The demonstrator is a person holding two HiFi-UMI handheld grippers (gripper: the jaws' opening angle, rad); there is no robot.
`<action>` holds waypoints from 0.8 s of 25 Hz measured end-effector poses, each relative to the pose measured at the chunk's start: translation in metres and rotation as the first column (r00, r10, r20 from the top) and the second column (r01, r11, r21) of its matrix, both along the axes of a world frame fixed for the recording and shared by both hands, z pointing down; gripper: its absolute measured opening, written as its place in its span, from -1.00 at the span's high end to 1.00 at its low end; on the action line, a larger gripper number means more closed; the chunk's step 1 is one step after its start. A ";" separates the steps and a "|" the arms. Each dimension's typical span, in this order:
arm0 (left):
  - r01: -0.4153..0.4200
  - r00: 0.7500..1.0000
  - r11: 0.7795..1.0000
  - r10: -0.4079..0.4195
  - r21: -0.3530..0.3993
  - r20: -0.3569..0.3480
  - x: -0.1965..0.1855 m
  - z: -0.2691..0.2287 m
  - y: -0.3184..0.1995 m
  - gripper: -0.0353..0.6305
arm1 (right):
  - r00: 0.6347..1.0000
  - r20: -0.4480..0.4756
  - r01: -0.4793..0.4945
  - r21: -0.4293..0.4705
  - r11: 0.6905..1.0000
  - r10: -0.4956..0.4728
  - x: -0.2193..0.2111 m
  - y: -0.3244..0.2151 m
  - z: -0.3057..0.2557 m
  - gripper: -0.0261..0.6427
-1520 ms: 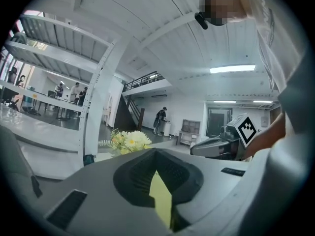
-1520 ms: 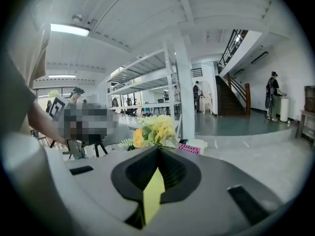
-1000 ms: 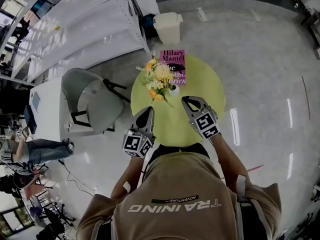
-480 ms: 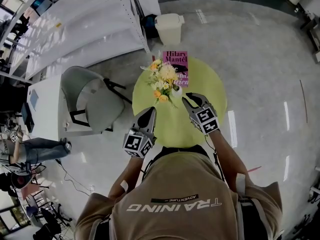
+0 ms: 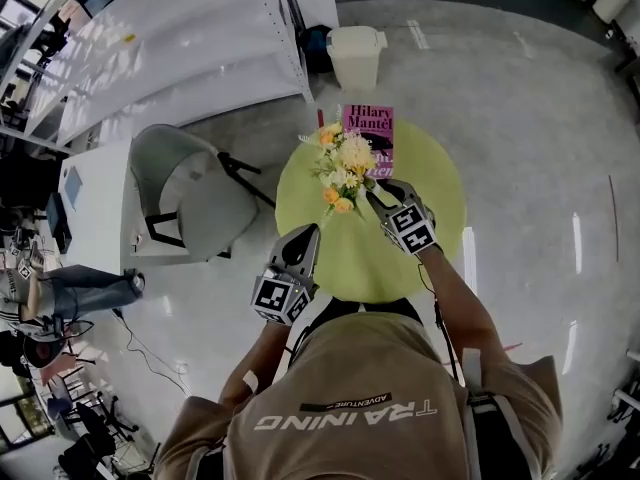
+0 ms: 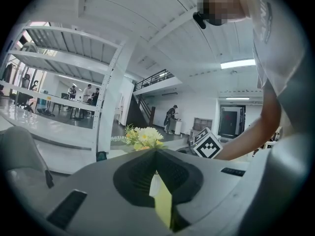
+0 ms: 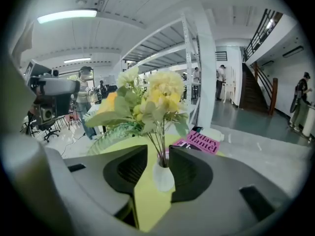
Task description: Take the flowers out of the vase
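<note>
A bunch of yellow and white flowers point(image 5: 345, 163) stands in a small white vase point(image 7: 163, 177) on the round yellow-green table point(image 5: 350, 258). My right gripper point(image 5: 384, 192) is right at the bunch. Its jaws have just been opening and now stand open. In the right gripper view the vase and the thin stems point(image 7: 160, 146) sit in the gap at the tips of my right gripper point(image 7: 158, 150), and the pads do not press on them. My left gripper point(image 5: 306, 236) hangs over the table's near left edge, shut and empty. The flowers point(image 6: 142, 136) show far off in the left gripper view.
A pink book point(image 5: 367, 133) lies on the table behind the vase. A grey chair point(image 5: 190, 193) stands left of the table, a white bin point(image 5: 358, 56) beyond it, and white shelving point(image 5: 180, 38) at the back left. A person point(image 5: 70, 293) sits far left.
My right gripper has moved forward and down to the vase, and its jaws have gone from shut to open. The left gripper has kept its place.
</note>
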State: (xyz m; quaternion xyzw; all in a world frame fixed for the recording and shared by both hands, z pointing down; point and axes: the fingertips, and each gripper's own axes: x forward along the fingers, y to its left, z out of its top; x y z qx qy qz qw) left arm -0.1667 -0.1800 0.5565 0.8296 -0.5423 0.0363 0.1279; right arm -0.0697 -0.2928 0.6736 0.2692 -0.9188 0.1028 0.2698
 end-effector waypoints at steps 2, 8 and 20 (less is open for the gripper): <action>0.014 1.000 1.000 -0.014 -0.003 -0.010 -0.005 0.003 -0.001 0.89 | 1.000 -0.009 0.005 -0.002 1.000 -0.005 -0.006 -0.007 0.007 0.50; 0.016 1.000 1.000 -0.016 -0.013 -0.022 -0.007 0.010 -0.005 0.89 | 0.995 -0.074 0.071 0.016 0.997 -0.069 -0.025 -0.019 0.027 0.50; 0.049 0.999 0.999 -0.050 -0.019 -0.022 -0.024 0.016 -0.005 0.89 | 0.988 -0.095 0.123 0.004 0.992 -0.122 -0.043 -0.029 0.040 0.59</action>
